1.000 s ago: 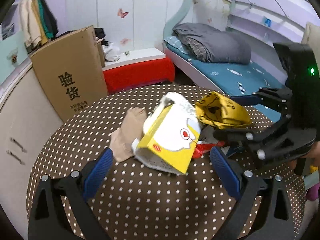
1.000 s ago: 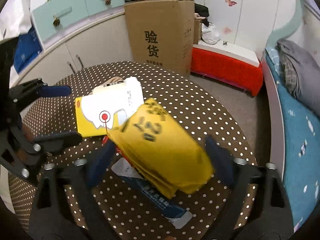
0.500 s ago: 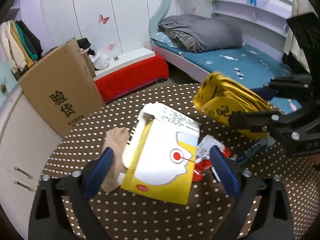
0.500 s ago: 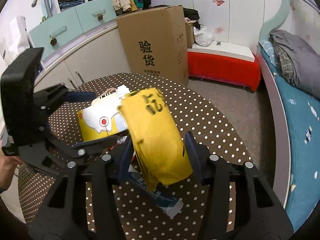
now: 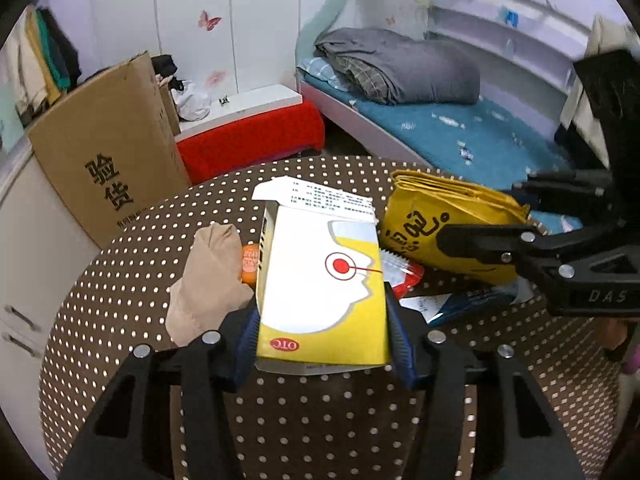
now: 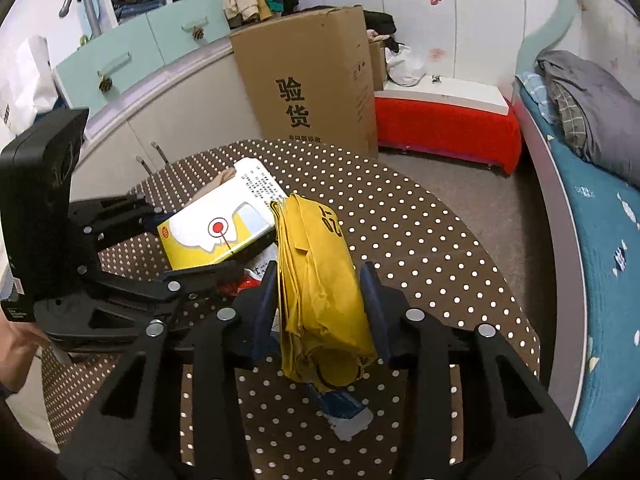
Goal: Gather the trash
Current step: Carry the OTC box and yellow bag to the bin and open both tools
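Left gripper (image 5: 322, 336): closing on yellow-and-white carton (image 5: 320, 280), blue pads against both long sides near its lower end
Right gripper (image 6: 320, 304): closing around folded yellow bag (image 6: 320, 280), pads at its flanks, bag lifted off polka-dot table (image 6: 420, 240)
Carton risk: thin empty card, likely to buckle or squirt forward from a low, end-on pinch
Carton flap (image 5: 316, 196): open at far end beyond the fingers; inside not visible, contents cannot be told
Bag risk: slack folds drooping below the fingers, may slide out or drag loose scraps
Left behind: red wrapper (image 5: 404, 276) just right of left gripper, beige stocking (image 5: 208, 280) just left of it, blue-and-white packet (image 6: 344, 408) beneath right gripper
Cardboard box (image 6: 308, 80): far ahead past the table, top open, contents hidden
Bin: none in view
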A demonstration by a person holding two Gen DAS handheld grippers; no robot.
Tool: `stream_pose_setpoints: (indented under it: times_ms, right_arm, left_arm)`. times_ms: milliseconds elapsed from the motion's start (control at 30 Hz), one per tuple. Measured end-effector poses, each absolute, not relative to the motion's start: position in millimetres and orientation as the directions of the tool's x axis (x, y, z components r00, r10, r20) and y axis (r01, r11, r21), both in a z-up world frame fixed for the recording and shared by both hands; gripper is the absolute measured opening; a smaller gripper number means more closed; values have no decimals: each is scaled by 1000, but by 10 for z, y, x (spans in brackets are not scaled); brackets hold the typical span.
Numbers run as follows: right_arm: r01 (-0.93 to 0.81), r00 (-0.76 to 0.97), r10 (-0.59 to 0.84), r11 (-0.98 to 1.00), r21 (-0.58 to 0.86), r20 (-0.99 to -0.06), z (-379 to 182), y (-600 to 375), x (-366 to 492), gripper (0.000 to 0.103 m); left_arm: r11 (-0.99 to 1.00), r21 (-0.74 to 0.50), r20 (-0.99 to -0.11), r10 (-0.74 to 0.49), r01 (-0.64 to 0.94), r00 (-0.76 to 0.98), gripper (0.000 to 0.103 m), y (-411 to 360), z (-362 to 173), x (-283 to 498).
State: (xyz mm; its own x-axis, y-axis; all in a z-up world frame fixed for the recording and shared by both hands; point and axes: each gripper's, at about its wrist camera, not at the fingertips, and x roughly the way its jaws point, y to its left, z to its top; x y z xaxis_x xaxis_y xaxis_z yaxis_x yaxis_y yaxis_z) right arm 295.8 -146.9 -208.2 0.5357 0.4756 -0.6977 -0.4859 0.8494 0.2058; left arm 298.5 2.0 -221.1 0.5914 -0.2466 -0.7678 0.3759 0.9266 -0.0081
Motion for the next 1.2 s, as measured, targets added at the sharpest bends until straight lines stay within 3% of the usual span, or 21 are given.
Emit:
stream_pose_setpoints:
  times_ms: [667,1200]
  right_arm:
    - [-436,651,524,850,295,-549,-1479,-1997,1993,39]
    - [-274,771,447,875,398,-453,-1329,-3188,1249,39]
  left_arm:
    - [950,-122,-617,-298,286,729,54,203,-1448,1986]
    - [901,-177,-542,-424,395,725,54,-623,-1141,1464]
